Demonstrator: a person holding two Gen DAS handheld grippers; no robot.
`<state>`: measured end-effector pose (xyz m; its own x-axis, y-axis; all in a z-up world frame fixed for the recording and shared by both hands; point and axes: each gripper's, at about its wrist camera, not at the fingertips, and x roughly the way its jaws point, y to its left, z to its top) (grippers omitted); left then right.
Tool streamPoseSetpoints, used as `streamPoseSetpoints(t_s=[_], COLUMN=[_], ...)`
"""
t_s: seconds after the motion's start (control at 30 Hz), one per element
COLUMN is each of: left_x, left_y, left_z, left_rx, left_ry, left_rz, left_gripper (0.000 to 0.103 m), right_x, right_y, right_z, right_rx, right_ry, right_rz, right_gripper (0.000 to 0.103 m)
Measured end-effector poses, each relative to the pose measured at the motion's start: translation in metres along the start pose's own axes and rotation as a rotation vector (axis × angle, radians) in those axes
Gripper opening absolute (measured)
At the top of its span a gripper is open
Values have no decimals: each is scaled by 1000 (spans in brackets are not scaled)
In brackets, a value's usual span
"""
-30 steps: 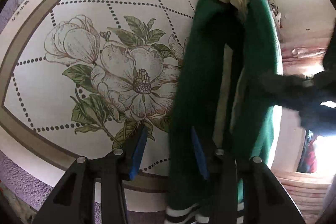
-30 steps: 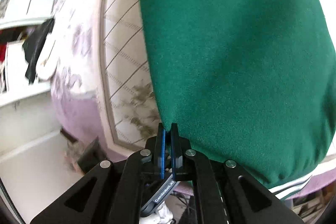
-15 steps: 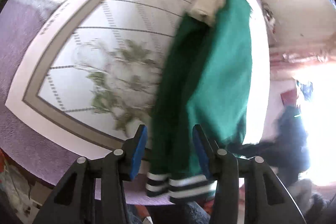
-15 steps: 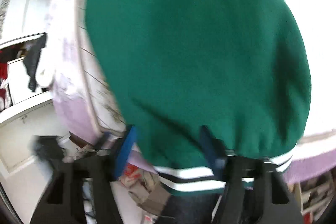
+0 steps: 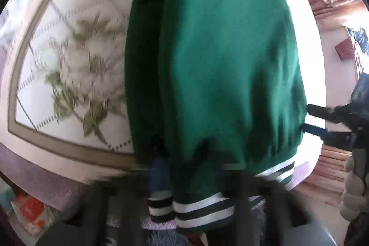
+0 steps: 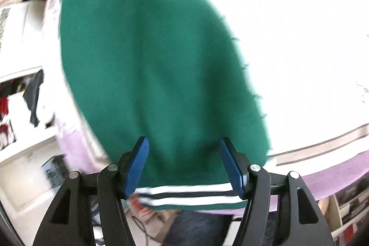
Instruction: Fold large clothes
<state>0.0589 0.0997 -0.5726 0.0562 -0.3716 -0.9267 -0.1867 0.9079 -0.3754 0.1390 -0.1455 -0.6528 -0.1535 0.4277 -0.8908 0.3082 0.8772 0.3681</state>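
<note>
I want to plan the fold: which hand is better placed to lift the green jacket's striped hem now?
Left. The left tongs have just closed on the hem of the green jacket; the right tongs have just opened and only straddle it.

Two close, steeply downward wrist views, both over the green jacket.

A bed is covered by a cream bedspread printed with a large flower, dotted lattice lines and a tan border, with lilac fabric at its edge. To the right of the flower, a green jacket is laid lengthwise, its striped hem overhanging the bed's near edge.
</note>
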Motion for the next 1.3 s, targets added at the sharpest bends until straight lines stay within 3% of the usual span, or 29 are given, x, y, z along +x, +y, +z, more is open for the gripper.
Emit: streamPoseSetpoints(t_s=[0.1,0.2,0.3,0.4,0.5,0.6,0.7,0.77,0.83,0.87,0.93,1.0,1.07,1.1,1.17,1.23,1.27,1.3], left_x=[-45,-85,-80,-52,-23,-6,-13,-16,-15,-14,-13,-16,-32,-53,-82,-105,-115,-122], left_y=[-10,-12,-1,16,34,48,49,50,53,55,60,64,59,74,58,41,35,30], left_z=[2,3,5,7,12,16,15,13,14,15,16,15,16,12,15,27,36,46], left_rx=[-21,-49,-115,-204,-227,-269,-255,-249,-256,-261,-275,-284,-308,-315,-287,-250,-237,-224], left_ry=[-104,-172,-161,-115,-71,-32,-23,-24,-19,-17,-11,-2,16,20,16,2,-21,-47], left_rz=[-58,-90,-45,-3,42,20,25,21,7,3,-9,-22,-25,-26,-38,-62,-86,-89], left_gripper=[3,3,3,3,4,8,9,11,11,11,11,11,12,11,14,32,37,43], right_x=[-13,-13,-4,14,38,43,24,11,-2,-2,17,44,61,58,49,35,28,32], right_y=[-30,-38,-39,-35,-29,-23,-16,2,8,13,25,23,25,29,41,56,65,73], right_z=[10,8,6,5,2,2,6,6,5,8,23,32,31,33,34,38,43,43], right_rx=[80,72,48,24,-11,0,14,21,6,-5,-49,-40,29,45,49,48,43,37], right_ry=[8,6,26,47,94,117,75,-4,-80,-86,-59,-37,-2,17,22,34,45,48], right_rz=[12,28,48,79,67,84,104,191,272,308,225,65,72,63,62,89,91,87], right_gripper=[66,66,66,66,66,66,66,65,41,21,16,0,0,1,7,10,20,43])
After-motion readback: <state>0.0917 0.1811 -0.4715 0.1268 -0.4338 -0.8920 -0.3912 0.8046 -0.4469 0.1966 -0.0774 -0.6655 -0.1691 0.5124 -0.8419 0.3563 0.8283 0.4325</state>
